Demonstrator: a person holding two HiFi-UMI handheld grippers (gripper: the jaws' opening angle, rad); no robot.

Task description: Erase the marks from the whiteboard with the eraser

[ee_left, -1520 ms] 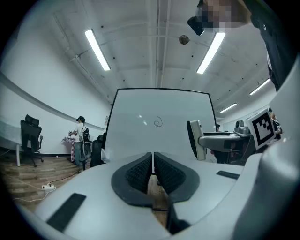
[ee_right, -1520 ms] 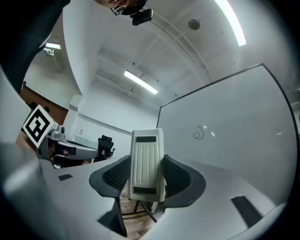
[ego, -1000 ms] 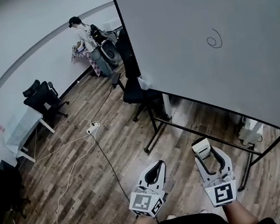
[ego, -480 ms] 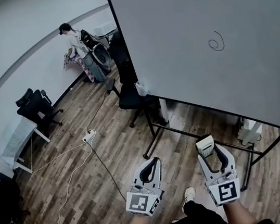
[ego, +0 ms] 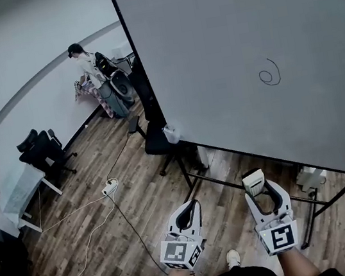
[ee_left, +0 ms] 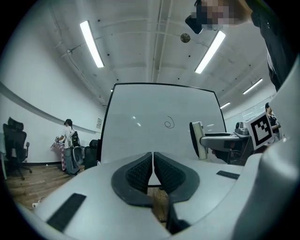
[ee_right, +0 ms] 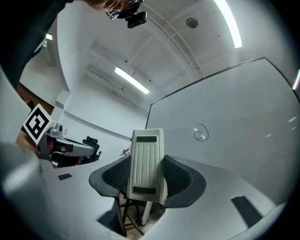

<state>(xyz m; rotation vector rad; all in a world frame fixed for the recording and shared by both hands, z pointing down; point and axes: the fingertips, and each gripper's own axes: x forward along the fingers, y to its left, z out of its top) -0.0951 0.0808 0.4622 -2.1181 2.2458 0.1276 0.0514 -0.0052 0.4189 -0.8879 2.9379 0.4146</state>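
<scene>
Eraser [ee_right: 146, 161] sits clamped upright between the jaws of my right gripper [ego: 259, 190], its ribbed cream face toward that gripper's camera, held low in front of me and clear of the whiteboard [ego: 239, 26]. My left gripper [ee_left: 153, 165] carries nothing; its two ribbed pads are pressed together with only a thin seam between them. Both grippers point side by side toward the board, which stands over a wooden floor [ego: 104, 242]. One small looped mark [ego: 269, 73] shows on the board, above and beyond the eraser. Far off to my left a person [ego: 85, 65] stands by the wall, with a black office chair [ego: 45, 151] and a white power strip [ego: 110, 188] lying on the floor nearer me
</scene>
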